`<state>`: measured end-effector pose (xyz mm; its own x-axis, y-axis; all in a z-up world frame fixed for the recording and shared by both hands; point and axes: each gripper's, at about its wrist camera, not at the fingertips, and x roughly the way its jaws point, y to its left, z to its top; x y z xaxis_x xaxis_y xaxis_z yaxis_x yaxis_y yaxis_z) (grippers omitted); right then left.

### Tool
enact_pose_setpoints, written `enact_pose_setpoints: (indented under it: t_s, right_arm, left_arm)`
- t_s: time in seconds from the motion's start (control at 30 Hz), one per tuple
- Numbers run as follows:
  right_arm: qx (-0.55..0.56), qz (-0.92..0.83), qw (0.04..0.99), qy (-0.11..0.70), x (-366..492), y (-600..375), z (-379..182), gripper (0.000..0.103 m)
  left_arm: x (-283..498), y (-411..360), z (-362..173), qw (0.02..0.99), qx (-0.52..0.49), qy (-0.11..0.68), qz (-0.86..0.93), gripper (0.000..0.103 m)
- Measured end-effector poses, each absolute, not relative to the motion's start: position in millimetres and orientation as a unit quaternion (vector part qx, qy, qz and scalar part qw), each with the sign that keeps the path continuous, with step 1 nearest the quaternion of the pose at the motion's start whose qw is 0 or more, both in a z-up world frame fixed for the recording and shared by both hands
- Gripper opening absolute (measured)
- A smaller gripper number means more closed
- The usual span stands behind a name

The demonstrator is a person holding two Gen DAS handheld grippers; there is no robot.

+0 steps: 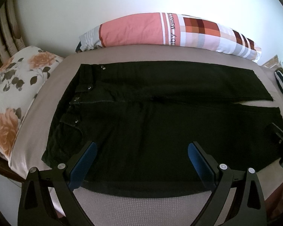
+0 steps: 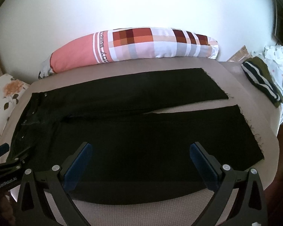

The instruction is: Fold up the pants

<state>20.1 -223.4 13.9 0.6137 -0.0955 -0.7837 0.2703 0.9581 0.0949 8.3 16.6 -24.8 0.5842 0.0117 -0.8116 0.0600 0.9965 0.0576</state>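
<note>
Black pants (image 1: 160,116) lie flat on a beige mattress (image 1: 141,205), waistband with metal buttons at the left, both legs running to the right, a narrow gap between the leg ends. They also show in the right wrist view (image 2: 141,131). My left gripper (image 1: 142,146) is open and empty, hovering over the near leg by the hip. My right gripper (image 2: 141,147) is open and empty over the near leg, further toward the hems. Each gripper shows at the other view's edge, the right one (image 1: 281,137) and the left one (image 2: 7,160).
A pink and checked pillow (image 1: 160,32) lies along the far edge by the white wall. A floral pillow (image 1: 15,86) sits at the left. Striped olive clothing (image 2: 262,79) lies at the right end of the mattress.
</note>
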Motion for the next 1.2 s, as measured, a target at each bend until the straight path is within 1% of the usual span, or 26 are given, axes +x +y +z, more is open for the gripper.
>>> enact_pose_setpoints:
  t_s: [0.13, 0.23, 0.33, 0.37, 0.4, 0.47, 0.5, 0.57, 0.6, 0.67, 0.7, 0.77, 0.83, 1.0, 1.2]
  right_arm:
    - [0.111, -0.117, 0.886, 0.435, 26, -231, 11, 0.103]
    - [0.129, -0.094, 0.888, 0.431, 32, -237, 9, 0.103]
    - [0.143, -0.068, 0.896, 0.415, 40, -243, 11, 0.103]
    - [0.139, -0.064, 0.898, 0.412, 43, -243, 12, 0.103]
    - [0.136, -0.06, 0.9, 0.41, 46, -244, 13, 0.103]
    - [0.144, -0.044, 0.901, 0.406, 57, -247, 15, 0.103]
    - [0.151, -0.038, 0.901, 0.405, 61, -249, 15, 0.103]
    - [0.169, -0.028, 0.898, 0.405, 73, -254, 14, 0.103]
    - [0.176, -0.026, 0.897, 0.404, 77, -256, 14, 0.103]
    - [0.193, -0.018, 0.896, 0.401, 91, -259, 14, 0.103]
    - [0.2, -0.019, 0.894, 0.401, 97, -260, 13, 0.103]
    - [0.213, -0.024, 0.889, 0.404, 111, -262, 10, 0.103]
    - [0.223, -0.026, 0.885, 0.408, 122, -262, 7, 0.103]
    - [0.214, -0.027, 0.88, 0.424, 158, -244, 0, 0.103]
    - [0.196, -0.005, 0.872, 0.448, 198, -212, -13, 0.103]
  left_arm:
    - [23, 26, -22, 0.89, 0.029, 0.454, -0.015, 0.097]
    - [42, 43, -18, 0.893, 0.012, 0.448, -0.022, 0.097]
    - [63, 66, -13, 0.899, 0.0, 0.436, -0.024, 0.094]
    - [72, 76, -11, 0.902, -0.003, 0.431, -0.025, 0.09]
    - [81, 85, -10, 0.903, -0.005, 0.43, -0.026, 0.088]
    - [96, 102, -9, 0.903, -0.016, 0.428, -0.032, 0.079]
    - [106, 114, -8, 0.902, -0.026, 0.429, -0.038, 0.077]
    - [128, 138, -9, 0.897, -0.052, 0.435, -0.05, 0.066]
    - [143, 152, -11, 0.894, -0.068, 0.439, -0.058, 0.063]
    - [162, 171, -15, 0.889, -0.088, 0.445, -0.065, 0.053]
    - [174, 181, -19, 0.884, -0.1, 0.451, -0.069, 0.05]
    - [194, 200, -29, 0.875, -0.126, 0.46, -0.081, 0.042]
    - [215, 218, -42, 0.865, -0.15, 0.47, -0.089, 0.038]
    - [252, 252, -77, 0.84, -0.207, 0.491, -0.1, 0.036]
    - [277, 272, -110, 0.81, -0.257, 0.513, -0.122, 0.036]
